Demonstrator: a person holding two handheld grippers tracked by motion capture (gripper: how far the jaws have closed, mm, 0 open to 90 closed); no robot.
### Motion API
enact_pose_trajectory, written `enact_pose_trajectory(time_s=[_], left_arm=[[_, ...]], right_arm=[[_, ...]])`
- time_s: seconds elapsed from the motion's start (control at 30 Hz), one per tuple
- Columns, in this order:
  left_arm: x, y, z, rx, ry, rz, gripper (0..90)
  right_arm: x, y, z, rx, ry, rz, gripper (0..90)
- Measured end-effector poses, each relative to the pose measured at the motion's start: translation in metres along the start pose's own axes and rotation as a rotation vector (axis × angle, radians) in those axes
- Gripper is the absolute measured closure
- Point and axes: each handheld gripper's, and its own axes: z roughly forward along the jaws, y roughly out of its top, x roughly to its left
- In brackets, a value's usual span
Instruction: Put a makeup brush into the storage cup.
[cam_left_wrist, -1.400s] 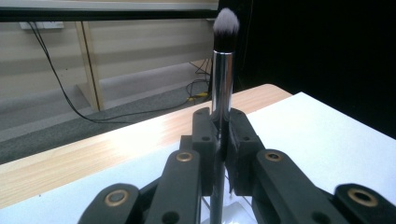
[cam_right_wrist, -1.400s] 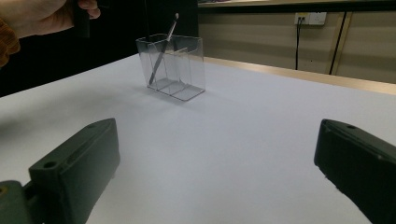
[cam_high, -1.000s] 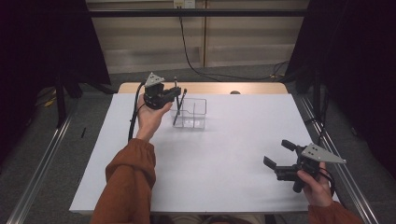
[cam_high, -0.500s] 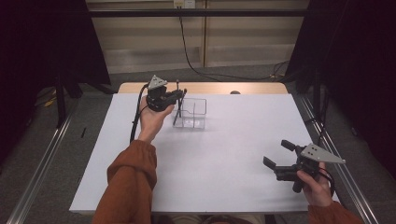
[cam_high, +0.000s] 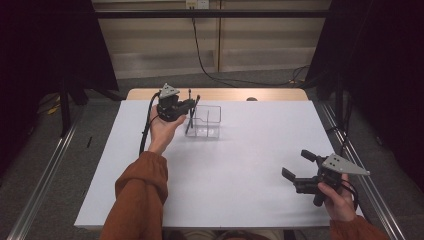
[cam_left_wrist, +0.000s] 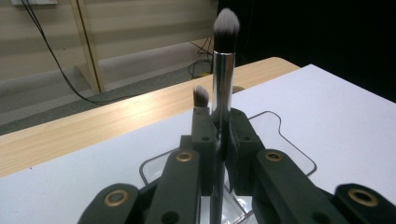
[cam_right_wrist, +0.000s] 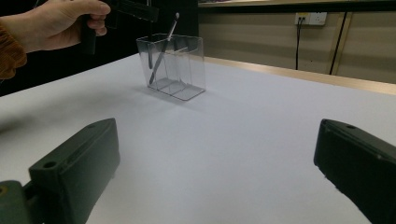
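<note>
Left gripper view showed the makeup brush (cam_left_wrist: 223, 70) pinched upright between my jaws, its shiny metal ferrule catching the light and its soft, pale-tipped bristles pointing up. I held it low on the handle, bristles up, so the handle end could go down into the clear organizer (cam_left_wrist: 280, 135) below, as I judged the work in hand. A second, shorter brush (cam_left_wrist: 201, 95) stood just behind my jaws, its tuft equally pale and fluffy; I took it to be already standing in the organizer.

From the high view, my left gripper (cam_high: 187, 106) hung over the left end of the organizer (cam_high: 207, 122), near the far edge of the white table (cam_high: 240, 170). The organizer was transparent hard plastic, box-shaped with thin dividers and rounded corners, so whatever stood in it was easy to see. In the right gripper view a thin brush (cam_right_wrist: 163, 46) leaned aslant in one compartment of the organizer (cam_right_wrist: 180, 65).

My right gripper (cam_high: 304, 172) waited well apart at the near right of the table, jaws spread wide with nothing between them, kept clear of the work. The table top was smooth and matte, with a strip of pale wood (cam_left_wrist: 93, 126) along its far edge.
</note>
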Motion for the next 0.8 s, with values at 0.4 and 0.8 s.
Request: enact_pose_trajectory(time_s=[0.4, 0.8], left_arm=[[-0.0003, -0.0055, 0.0016, 0.017, 0.008, 0.006, 83.6], [0.0022, -0.0089, 0.0026, 0.014, 0.011, -0.015, 64.9]], right_arm=[[0.0005, 0.0000, 0.0001, -0.002, 0.000, -0.003, 0.0], [0.0008, 0.0000, -0.0001, -0.002, 0.002, 0.000, 0.0]])
